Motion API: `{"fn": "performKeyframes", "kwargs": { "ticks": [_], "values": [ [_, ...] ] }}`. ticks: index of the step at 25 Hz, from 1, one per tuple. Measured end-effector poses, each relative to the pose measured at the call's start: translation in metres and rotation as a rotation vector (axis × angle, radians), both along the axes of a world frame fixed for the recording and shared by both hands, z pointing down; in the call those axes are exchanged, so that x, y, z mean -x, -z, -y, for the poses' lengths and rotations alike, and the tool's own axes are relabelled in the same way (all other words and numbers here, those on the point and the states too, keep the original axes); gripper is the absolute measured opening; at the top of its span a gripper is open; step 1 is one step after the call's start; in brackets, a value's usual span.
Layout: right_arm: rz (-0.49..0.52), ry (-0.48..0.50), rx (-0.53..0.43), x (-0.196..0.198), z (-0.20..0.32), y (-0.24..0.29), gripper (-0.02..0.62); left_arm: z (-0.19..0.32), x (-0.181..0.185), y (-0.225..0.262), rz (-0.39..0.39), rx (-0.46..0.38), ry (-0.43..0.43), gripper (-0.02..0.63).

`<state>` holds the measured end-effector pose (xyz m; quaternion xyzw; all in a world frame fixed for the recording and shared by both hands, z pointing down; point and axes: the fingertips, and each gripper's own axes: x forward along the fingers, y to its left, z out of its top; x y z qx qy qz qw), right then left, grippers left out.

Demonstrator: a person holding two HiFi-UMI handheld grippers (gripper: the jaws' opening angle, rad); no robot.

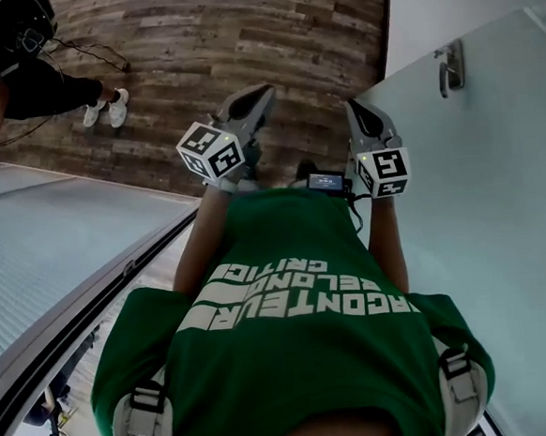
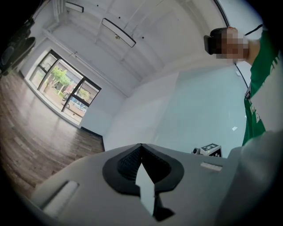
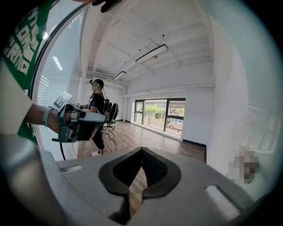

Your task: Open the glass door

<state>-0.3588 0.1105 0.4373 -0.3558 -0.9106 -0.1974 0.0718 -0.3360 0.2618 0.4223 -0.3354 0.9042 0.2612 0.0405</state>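
Note:
The frosted glass door stands at the right in the head view, with a metal handle near its far top. Both grippers are held out in front of the green shirt, above the wooden floor. My left gripper is shut and holds nothing; its jaws meet at the tip. My right gripper is also shut and empty. It hangs left of the handle, well apart from it. The pale glass fills the right half of the left gripper view.
A curved glass partition with a dark rail runs along the left. Another person in dark clothes and white shoes stands on the wooden floor at the far left, also in the right gripper view. Large windows are at the room's end.

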Motion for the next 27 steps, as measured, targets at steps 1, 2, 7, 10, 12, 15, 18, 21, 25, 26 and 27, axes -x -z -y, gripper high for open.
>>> {"fn": "performKeyframes", "kwargs": {
  "ticks": [1,2,7,10,12,15,18,21,25,26,27],
  "values": [
    [-0.006,-0.002,-0.003,0.002,0.005,0.000,-0.006,0.006,0.002,0.002,0.000,0.007,-0.005,0.015],
    [-0.010,-0.003,-0.011,0.004,0.009,0.000,-0.006,0.011,0.003,0.004,-0.002,0.009,-0.008,0.015],
    [-0.012,0.025,-0.032,0.012,0.007,0.004,-0.006,0.016,0.009,0.004,-0.015,0.012,0.002,0.015],
    [-0.012,0.050,-0.044,0.016,0.005,0.004,-0.006,0.022,0.013,0.000,-0.026,0.025,0.014,0.015],
    [-0.013,0.060,-0.053,0.020,0.007,0.004,-0.007,0.029,0.016,-0.003,-0.036,0.035,0.016,0.015],
    [-0.012,0.066,-0.059,0.026,0.009,0.005,-0.006,0.037,0.019,-0.003,-0.042,0.047,0.009,0.015],
    [-0.013,0.069,-0.064,0.031,0.006,0.005,-0.007,0.040,0.021,-0.005,-0.045,0.068,-0.001,0.015],
    [-0.012,0.072,-0.073,0.033,0.003,0.004,-0.006,0.045,0.022,-0.008,-0.047,0.113,-0.011,0.015],
    [-0.012,0.076,-0.075,0.036,0.003,0.004,-0.008,0.051,0.024,-0.010,-0.050,0.128,-0.026,0.015],
    [-0.011,0.078,-0.074,0.036,0.003,0.004,-0.007,0.052,0.025,-0.011,-0.050,0.129,-0.028,0.015],
    [-0.011,0.079,-0.074,0.037,0.003,0.003,-0.008,0.053,0.025,-0.011,-0.051,0.129,-0.030,0.015]
  ]
}}
